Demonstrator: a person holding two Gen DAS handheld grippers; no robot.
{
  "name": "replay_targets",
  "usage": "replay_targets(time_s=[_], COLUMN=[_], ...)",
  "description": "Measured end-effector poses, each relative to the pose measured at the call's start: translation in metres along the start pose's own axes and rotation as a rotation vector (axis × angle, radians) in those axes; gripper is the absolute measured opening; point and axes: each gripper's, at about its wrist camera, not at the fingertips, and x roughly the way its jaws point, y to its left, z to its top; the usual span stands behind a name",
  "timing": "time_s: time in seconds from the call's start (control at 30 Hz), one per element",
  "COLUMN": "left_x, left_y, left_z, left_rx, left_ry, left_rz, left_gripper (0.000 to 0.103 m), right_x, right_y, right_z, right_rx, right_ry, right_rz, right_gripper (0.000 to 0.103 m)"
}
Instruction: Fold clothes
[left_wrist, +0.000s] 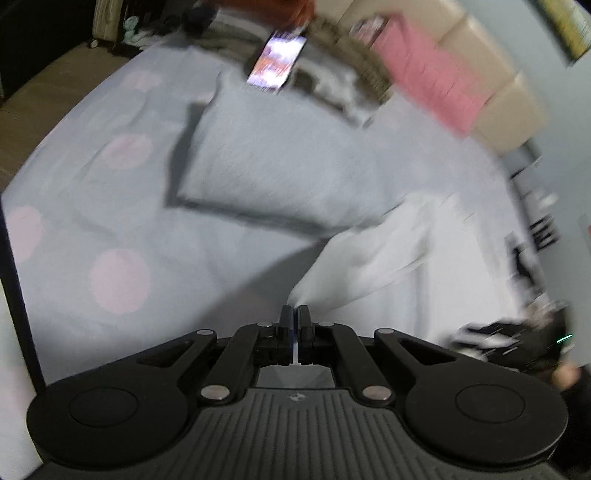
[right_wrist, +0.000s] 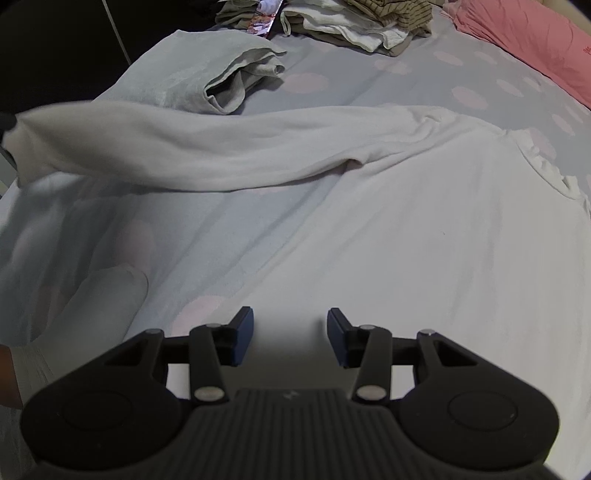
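Left wrist view: the left gripper (left_wrist: 294, 314) sits at lower centre, its jaws pressed together on a pinch of the white shirt (left_wrist: 373, 254). The cloth rises from the bed (left_wrist: 110, 206) to the fingertips and trails off toward the right of the frame. The picture is blurred. A folded grey cloth (left_wrist: 266, 162) lies flat at centre, apart from the shirt. A phone (left_wrist: 277, 61) with a lit screen lies at the upper centre, beside a heap of clothes (left_wrist: 351, 74). A pink pillow (left_wrist: 432, 74) runs along the upper right.

Right wrist view: the right gripper (right_wrist: 290, 334) is at lower centre, its jaws spread with nothing between them, above the shirt (right_wrist: 424, 240), which lies spread over the right half of the frame. One sleeve (right_wrist: 184, 147) stretches across to the left edge, lifted off the bed (right_wrist: 229, 218). The grey cloth (right_wrist: 192, 81) lies at upper left, past the sleeve. The clothes (right_wrist: 362, 22) and the phone (right_wrist: 266, 16) are at the top, the pillow (right_wrist: 524, 40) at upper right.
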Motion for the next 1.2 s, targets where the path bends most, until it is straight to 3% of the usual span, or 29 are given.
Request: replay_targets(time_s=[0.07, 0.17, 0.33, 0.6, 0.7, 0.77, 0.83, 1.03, 1.2], left_x=[0.019, 0.034, 0.045, 0.064, 0.059, 0.042, 0.034, 0.066, 0.087], left_y=[0.014, 0.021, -0.007, 0.025, 0.024, 0.021, 0.020, 0.021, 0.018], left_z=[0.001, 0.009, 0.016, 0.014, 0.015, 0.014, 0.011, -0.023, -0.022], left_rx=[0.003, 0.067, 0.189, 0.100, 0.124, 0.118, 0.122, 0.099, 0.107], left_ry=[0.021, -0.011, -0.033, 0.059, -0.025, -0.144, -0.182, -0.030, -0.013], left_rz=[0.090, 0.255, 0.389, 0.351, 0.441, 0.433, 0.424, 0.342, 0.335], left_gripper=[0.000, 0.000, 0.000, 0.001, 0.002, 0.005, 0.011, 0.012, 0.015], right_x=[0.001, 0.002, 0.009, 0.013, 0.016, 0.016, 0.016, 0.017, 0.018], right_y=[0.000, 0.001, -0.002, 0.002, 0.005, 0.009, 0.011, 0.016, 0.015], right_z=[0.001, 0.002, 0.007, 0.010, 0.008, 0.009, 0.009, 0.010, 0.009], right_rx=[0.000, -0.008, -0.020, -0.029, -0.037, -0.043, -0.046, -0.050, -0.050], right_ry=[0.002, 0.002, 0.001, 0.007, 0.020, 0.018, 0.018, 0.022, 0.030], right_rz=[0.001, 0.003, -0.016, 0.004, 0.012, 0.020, 0.026, 0.035, 0.029], right_gripper=[0.048, 0.048, 0.048, 0.048, 0.048, 0.048, 0.048, 0.048, 0.048])
